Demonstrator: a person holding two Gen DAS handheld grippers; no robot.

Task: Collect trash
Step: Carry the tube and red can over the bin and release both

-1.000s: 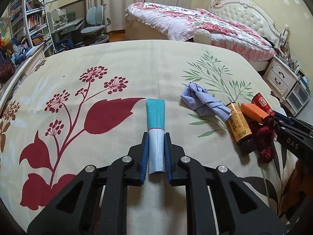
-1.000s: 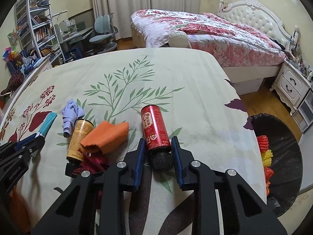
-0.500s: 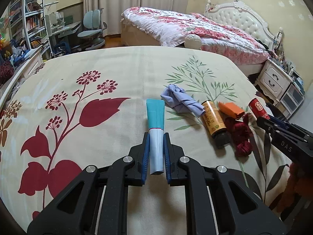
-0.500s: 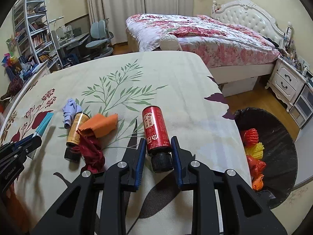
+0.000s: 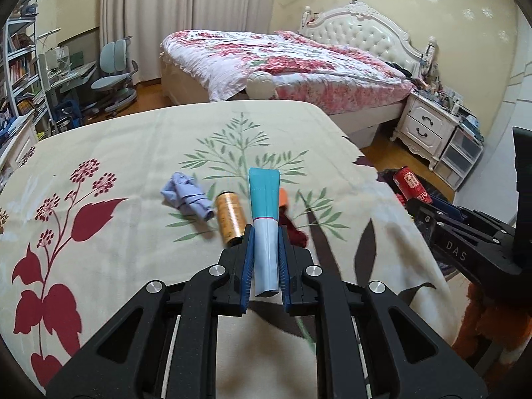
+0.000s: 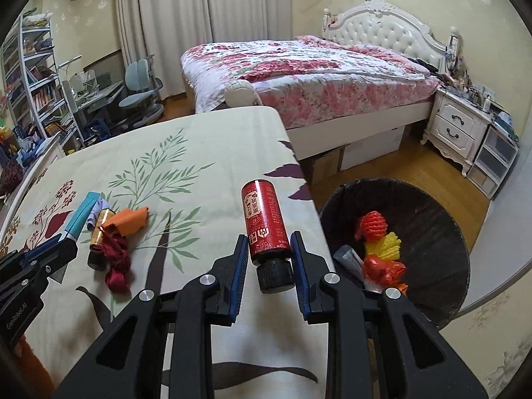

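Bedroom setting, table draped in a cream floral cloth (image 5: 139, 153), flowered bed (image 6: 299, 73) behind. Both grippers tilt down over the cloth, side by side. Left gripper (image 5: 265, 259) is clamped on a flat teal and pale-blue tube (image 5: 264, 212), crimped end pointing forward, lifted clear of the cloth. Right gripper (image 6: 270, 259) is clamped on a glossy red bottle (image 6: 266, 219) near its ribbed black cap, body pointing away, held near the table's right edge. Left on the cloth, close together: crumpled lilac tissue (image 5: 188, 196), gold cylindrical bottle (image 5: 229, 217) lying flat, orange folded scrap (image 6: 128, 221), dark red yarn-like wad (image 6: 116, 259). Round black trash bin (image 6: 429, 212) sits on the floor just right of the table, holding red, yellow and orange mesh pieces (image 6: 379, 242).
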